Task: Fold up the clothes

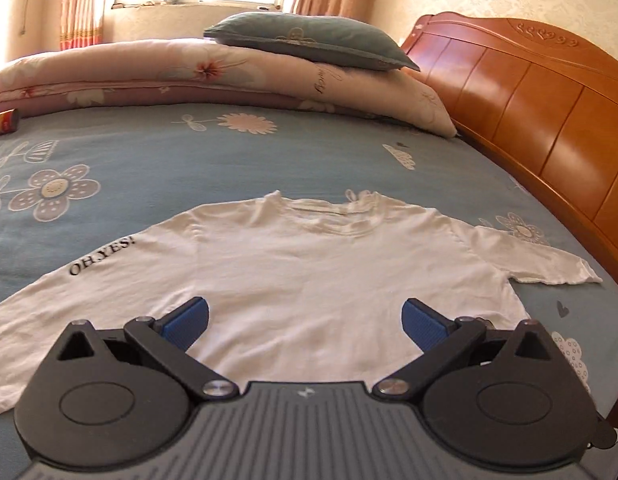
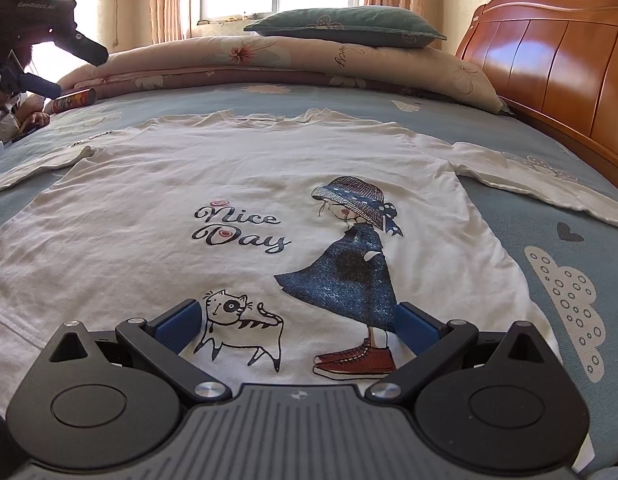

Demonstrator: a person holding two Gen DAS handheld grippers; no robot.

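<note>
A white T-shirt (image 1: 309, 256) lies spread flat, front up, on the blue flowered bed sheet (image 1: 189, 152), collar toward the far side. Its left sleeve reads "OH YES!". In the right wrist view the T-shirt (image 2: 149, 184) shows a "Nice Day" print with a girl in a hat and a cat. My left gripper (image 1: 305, 304) hovers open over the shirt's chest, blue pads wide apart, nothing between them. Near the hem, my right gripper (image 2: 298, 306) is open too, its pads flanking the cat and the girl's legs.
A folded floral quilt (image 1: 149, 68) with a teal pillow (image 1: 309, 40) on top lies at the far side. The wooden headboard (image 1: 529, 100) runs along the right. A red can (image 2: 75, 100) lies far left, beside a person's hand (image 2: 33, 118) and a black device (image 2: 49, 28).
</note>
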